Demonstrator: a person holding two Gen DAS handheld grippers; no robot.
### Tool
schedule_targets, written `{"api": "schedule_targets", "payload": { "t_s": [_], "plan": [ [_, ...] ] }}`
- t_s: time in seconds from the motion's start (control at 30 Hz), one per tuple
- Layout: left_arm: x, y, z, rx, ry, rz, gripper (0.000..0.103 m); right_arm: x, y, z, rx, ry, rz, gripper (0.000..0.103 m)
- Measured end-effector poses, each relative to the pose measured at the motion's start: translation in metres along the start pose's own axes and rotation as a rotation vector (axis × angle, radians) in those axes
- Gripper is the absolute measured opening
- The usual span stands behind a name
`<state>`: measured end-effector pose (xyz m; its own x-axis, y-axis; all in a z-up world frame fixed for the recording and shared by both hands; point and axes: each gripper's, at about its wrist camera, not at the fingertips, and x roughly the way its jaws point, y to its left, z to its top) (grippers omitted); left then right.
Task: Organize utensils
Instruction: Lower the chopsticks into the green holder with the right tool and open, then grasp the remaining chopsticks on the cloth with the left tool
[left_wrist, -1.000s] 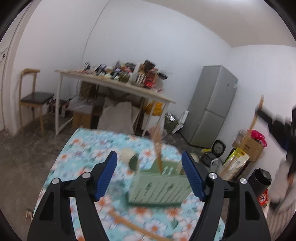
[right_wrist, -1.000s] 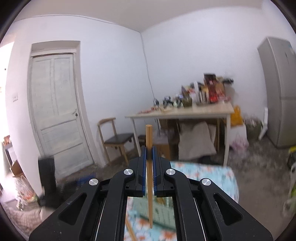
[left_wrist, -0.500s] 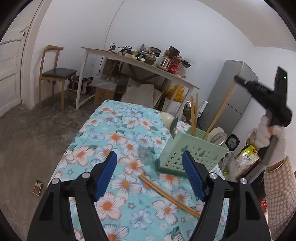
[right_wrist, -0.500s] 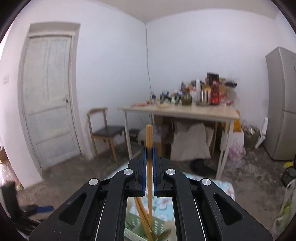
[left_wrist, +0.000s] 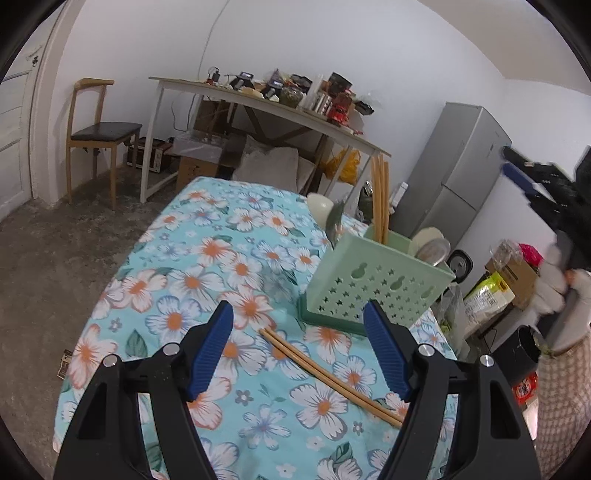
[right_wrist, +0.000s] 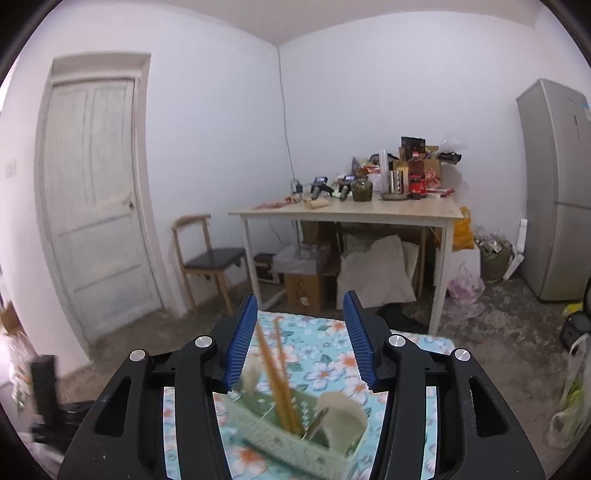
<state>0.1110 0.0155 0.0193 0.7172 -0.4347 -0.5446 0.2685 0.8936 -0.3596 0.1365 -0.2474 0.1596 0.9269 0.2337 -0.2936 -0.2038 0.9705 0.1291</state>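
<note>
A pale green utensil holder (left_wrist: 376, 280) stands on the floral tablecloth (left_wrist: 207, 258). Several wooden chopsticks (left_wrist: 380, 199) stand upright in it, with spoons (left_wrist: 424, 240) beside them. A loose pair of chopsticks (left_wrist: 325, 369) lies flat on the cloth in front of the holder. My left gripper (left_wrist: 297, 317) hovers open just above that pair, which lies between its fingers. My right gripper (right_wrist: 300, 299) is above the holder (right_wrist: 280, 432); its jaws are opening with nothing between them. The standing chopsticks (right_wrist: 277, 373) and a white spoon (right_wrist: 343, 417) show below it.
The holder sits near the tablecloth's right edge. A person's gloved hand (left_wrist: 554, 284) is at the right. Behind are a cluttered wooden table (right_wrist: 347, 214), a chair (left_wrist: 99, 129), a grey fridge (left_wrist: 454, 177) and a white door (right_wrist: 92, 192). Bags and boxes (left_wrist: 509, 273) lie on the floor.
My right gripper let go of the chopstick it held, and its jaws spread apart. My left gripper sank toward the cloth, and the loose pair now lies between its fingers.
</note>
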Motion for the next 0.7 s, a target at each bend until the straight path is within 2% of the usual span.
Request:
{"api": "schedule_targets", "payload": {
  "t_s": [0.1,0.2,0.23,0.33,0.5,0.57,0.7],
  "plan": [
    [0.010,-0.003,-0.005,0.002,0.036,-0.007,0.071,-0.024,-0.001,-0.017,0.045,0.009,0.048,0.050],
    [0.023,-0.004,-0.010,-0.016,0.088,-0.028,0.071,-0.032,0.001,-0.043,0.090,0.063,0.083,0.051],
    [0.030,-0.004,-0.012,-0.032,0.113,-0.044,0.070,-0.033,0.002,-0.059,0.108,0.099,0.086,0.051],
    [0.051,-0.001,-0.020,-0.098,0.200,-0.098,0.060,-0.024,0.002,-0.104,0.181,0.207,0.083,0.051],
    [0.095,0.018,-0.040,-0.338,0.371,-0.202,0.040,-0.005,-0.004,-0.167,0.337,0.361,0.067,0.051],
    [0.110,0.026,-0.048,-0.418,0.421,-0.223,0.036,-0.001,-0.003,-0.179,0.367,0.392,0.070,0.051],
    [0.130,0.035,-0.062,-0.514,0.470,-0.235,0.032,-0.003,-0.004,-0.191,0.386,0.420,0.081,0.051]
  ]
}}
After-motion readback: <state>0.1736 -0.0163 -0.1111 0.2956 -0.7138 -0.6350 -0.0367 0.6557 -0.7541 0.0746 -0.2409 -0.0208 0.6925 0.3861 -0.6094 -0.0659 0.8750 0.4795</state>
